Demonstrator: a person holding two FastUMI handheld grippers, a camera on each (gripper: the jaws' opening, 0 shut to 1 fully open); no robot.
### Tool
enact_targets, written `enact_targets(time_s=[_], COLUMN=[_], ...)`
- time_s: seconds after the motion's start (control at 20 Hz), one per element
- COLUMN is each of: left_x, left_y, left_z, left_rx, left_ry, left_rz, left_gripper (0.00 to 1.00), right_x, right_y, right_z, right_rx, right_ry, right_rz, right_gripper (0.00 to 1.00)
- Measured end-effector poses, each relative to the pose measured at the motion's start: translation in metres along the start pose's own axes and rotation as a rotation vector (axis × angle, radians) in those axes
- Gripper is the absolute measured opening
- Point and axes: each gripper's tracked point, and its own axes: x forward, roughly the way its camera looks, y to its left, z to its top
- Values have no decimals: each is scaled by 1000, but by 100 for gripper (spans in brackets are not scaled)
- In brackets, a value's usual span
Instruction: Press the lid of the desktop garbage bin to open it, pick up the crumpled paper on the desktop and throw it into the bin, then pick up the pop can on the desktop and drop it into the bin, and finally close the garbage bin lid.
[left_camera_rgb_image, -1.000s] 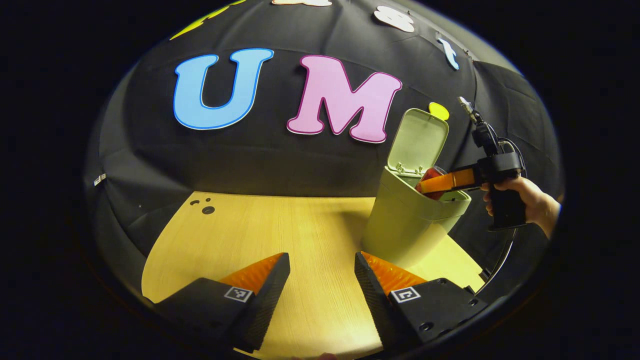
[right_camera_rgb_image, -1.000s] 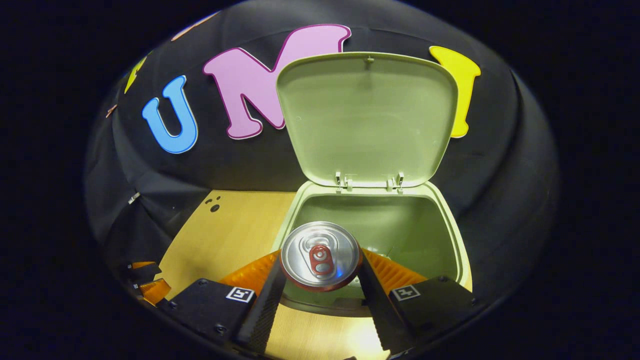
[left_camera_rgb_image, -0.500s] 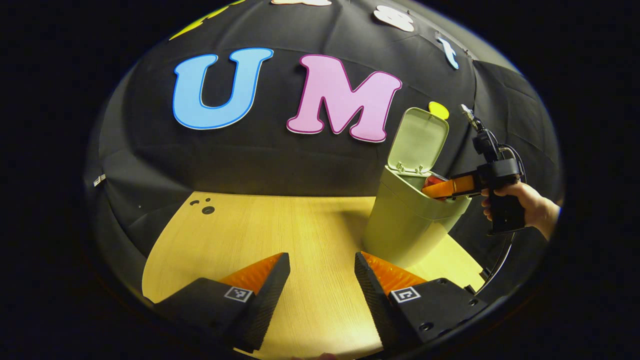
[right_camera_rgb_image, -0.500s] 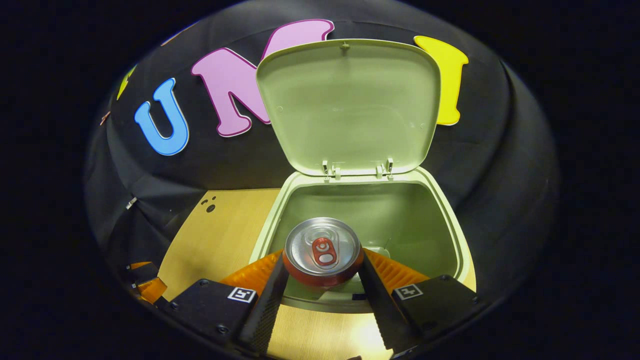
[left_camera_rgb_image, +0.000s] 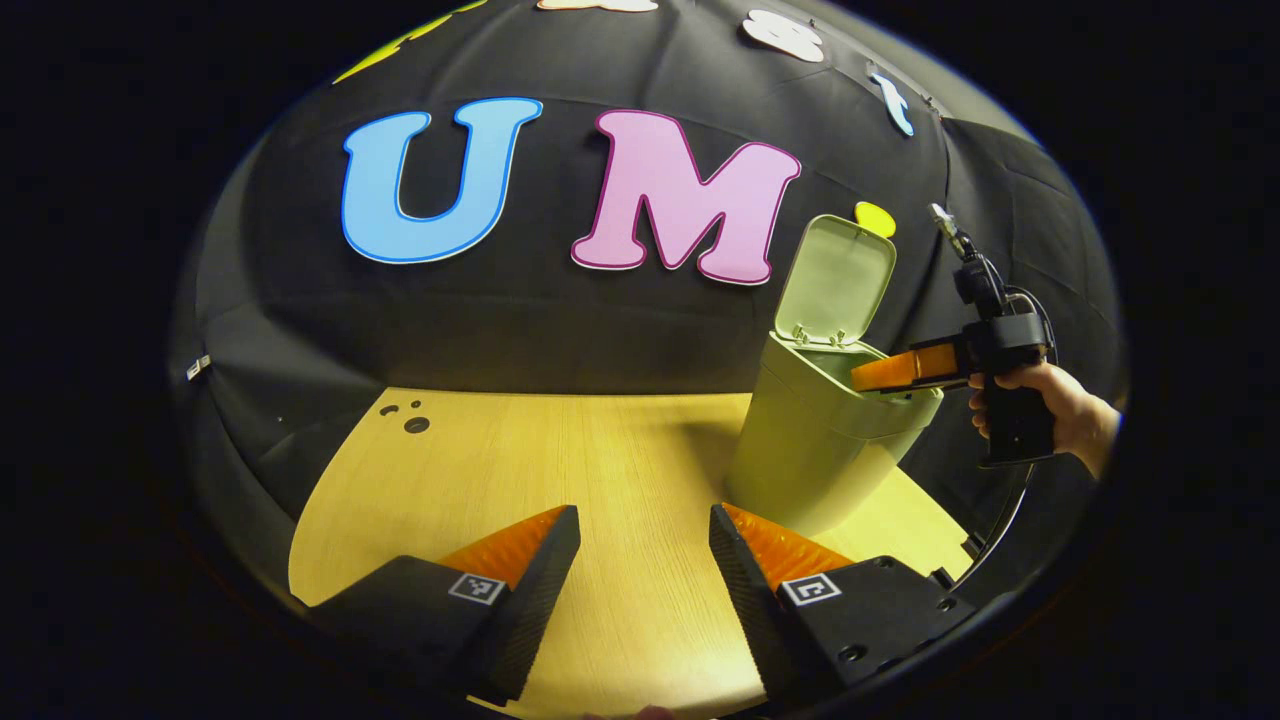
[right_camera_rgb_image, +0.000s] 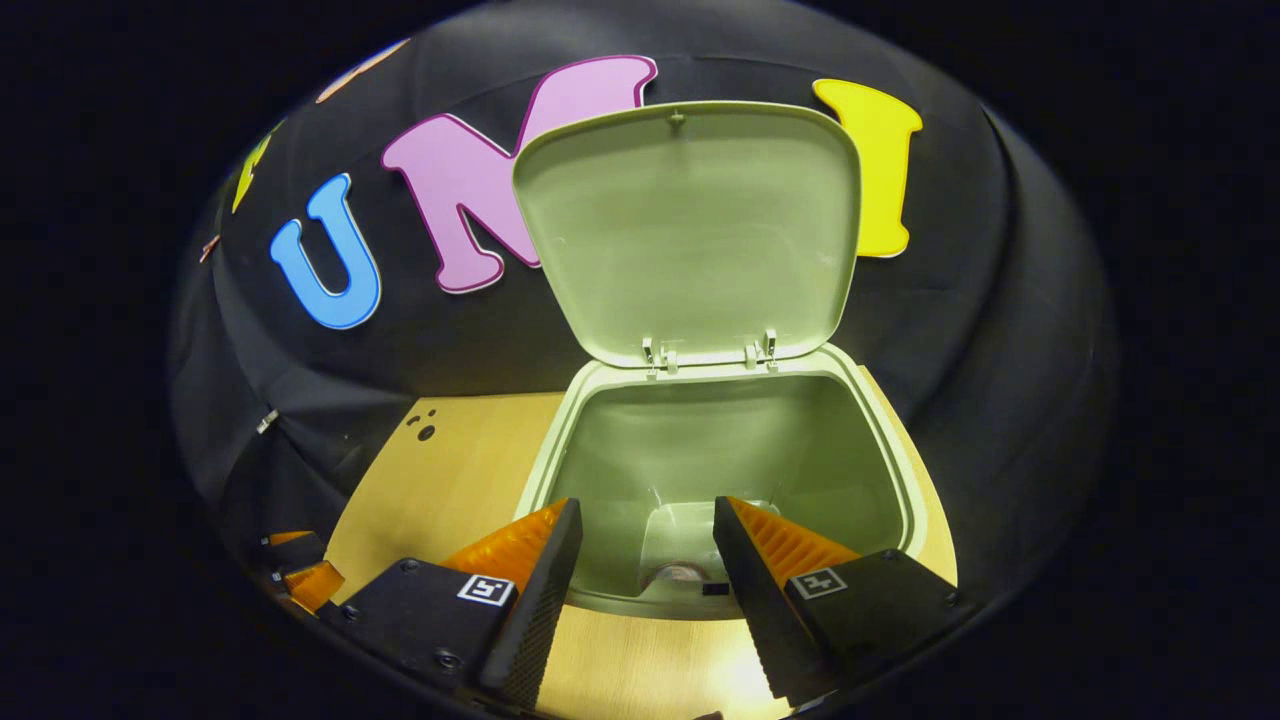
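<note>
Bin (right_camera_rgb_image: 905, 480) mouth open; upright lid (right_camera_rgb_image: 690, 230) behind it.

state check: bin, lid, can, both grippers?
garbage bin: upright on the table.
lid: open, tipped back on its hinges.
pop can: down inside the bin, partly seen.
right gripper: open, empty, over the bin's front rim.
left gripper: open, empty, above the table.

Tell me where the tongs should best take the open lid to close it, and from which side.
Probably the lid at its free top edge, from the front, above the bin: it stands upright, hinged at the rear rim, so that edge swings down easiest.
</note>
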Motion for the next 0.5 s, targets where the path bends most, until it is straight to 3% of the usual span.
enact_targets(time_s=[0.5], left_x=[-1], left_y=[-1], left_z=[-1], left_rx=[-16], left_ry=[-6], left_rz=[-3], left_gripper=[85], right_x=[-76], right_y=[6], right_z=[142], right_rx=[20], right_ry=[-356], right_rz=[0], right_gripper=[85])
